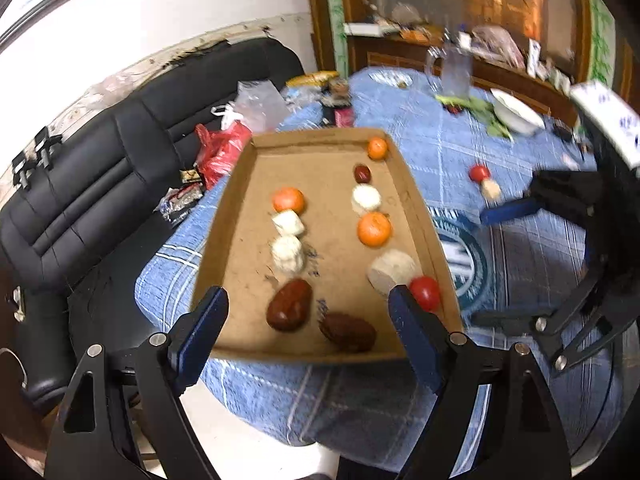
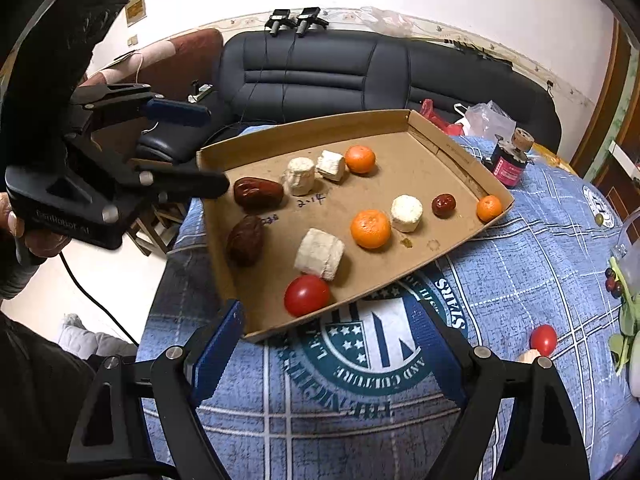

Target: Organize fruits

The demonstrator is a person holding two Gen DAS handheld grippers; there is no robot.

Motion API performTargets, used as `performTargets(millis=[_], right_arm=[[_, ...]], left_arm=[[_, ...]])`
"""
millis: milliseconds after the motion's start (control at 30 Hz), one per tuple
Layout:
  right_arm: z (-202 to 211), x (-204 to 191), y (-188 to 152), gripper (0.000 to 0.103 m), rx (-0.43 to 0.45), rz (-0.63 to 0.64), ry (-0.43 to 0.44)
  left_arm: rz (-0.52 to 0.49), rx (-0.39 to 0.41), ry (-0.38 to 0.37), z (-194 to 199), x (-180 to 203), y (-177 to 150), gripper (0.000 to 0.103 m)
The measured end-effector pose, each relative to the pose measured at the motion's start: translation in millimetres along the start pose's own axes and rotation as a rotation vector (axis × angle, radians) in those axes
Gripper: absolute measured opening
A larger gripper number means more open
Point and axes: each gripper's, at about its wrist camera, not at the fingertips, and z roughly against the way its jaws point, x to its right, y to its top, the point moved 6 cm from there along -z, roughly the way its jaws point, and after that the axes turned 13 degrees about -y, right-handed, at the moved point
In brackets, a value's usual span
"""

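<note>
Both my tongs, left (image 1: 308,312) and right (image 2: 336,336), gape empty; ahead of them, cardboard tray (image 2: 460,152) holding eleven sorted pieces. Outstanding: one tomato (image 2: 543,339) on the tablecloth (image 2: 520,264), right of my right tongs; nearly done, I judge.

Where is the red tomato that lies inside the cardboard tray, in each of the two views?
Left wrist: the tomato is at lower right, in the tray's near right corner, by the right fingertip.
Right wrist: the tomato is at lower centre, at the tray's near edge.
Shared landmark: the white chunk beside it.
</note>
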Motion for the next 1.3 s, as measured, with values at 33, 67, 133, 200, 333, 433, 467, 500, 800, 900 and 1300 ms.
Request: performTargets(millis=[33, 67, 133, 200, 333, 433, 467, 500, 800, 900, 1300], right_arm=[[1.4, -0.7, -0.5, 0.086, 0.001, 0.003, -0.006], [3.4, -1.4, -0.8, 0.086, 0.002, 0.007, -0.014], [5.9, -2.7, -1.0, 0.086, 0.006, 0.01, -0.019], [9.0, -4.7, -1.6, 0.086, 0.009, 0.012, -0.027], [11.8, -9.2, -2.7, 0.086, 0.011, 0.024, -0.041], [12.7, -12.4, -3.9, 0.086, 0.011, 0.031, -0.049], [12.2, -13.5, -4.3, 0.086, 0.008, 0.033, -0.052], [11.8, -14.1, -4.6, 0.086, 0.006, 0.035, -0.054], [9.5, -19.3, -3.4, 0.086, 0.001, 0.051, -0.06], [7.8, -20.5, -3.4, 0.086, 0.0, 0.054, -0.059], [8.2, -22.9, -3.5, 0.086, 0.003, 0.06, -0.057]], left_arm=[[-0.011, 0.002, 0.004, 1.3, 3.8, -1.1, 0.083], [-0.017, 0.006, 0.005, 3.0, 6.5, -2.6, 0.083], [-0.021, 0.012, -0.005, 6.7, 11.3, -4.6, 0.083], [-0.019, 0.015, -0.01, 9.5, 13.9, -5.7, 0.083], [-0.012, 0.033, -0.012, 15.7, 14.5, -7.0, 0.083], [-0.001, 0.045, -0.017, 19.1, 12.3, -7.0, 0.083], [0.001, 0.046, -0.018, 19.8, 11.7, -7.2, 0.083], [0.004, 0.051, -0.016, 21.2, 10.7, -7.1, 0.083], [0.01, 0.08, -0.017, 27.1, 9.1, -7.1, 0.083], [0.012, 0.08, -0.015, 27.6, 8.6, -7.5, 0.083], [0.017, 0.093, -0.013, 30.7, 9.4, -5.1, 0.083]])
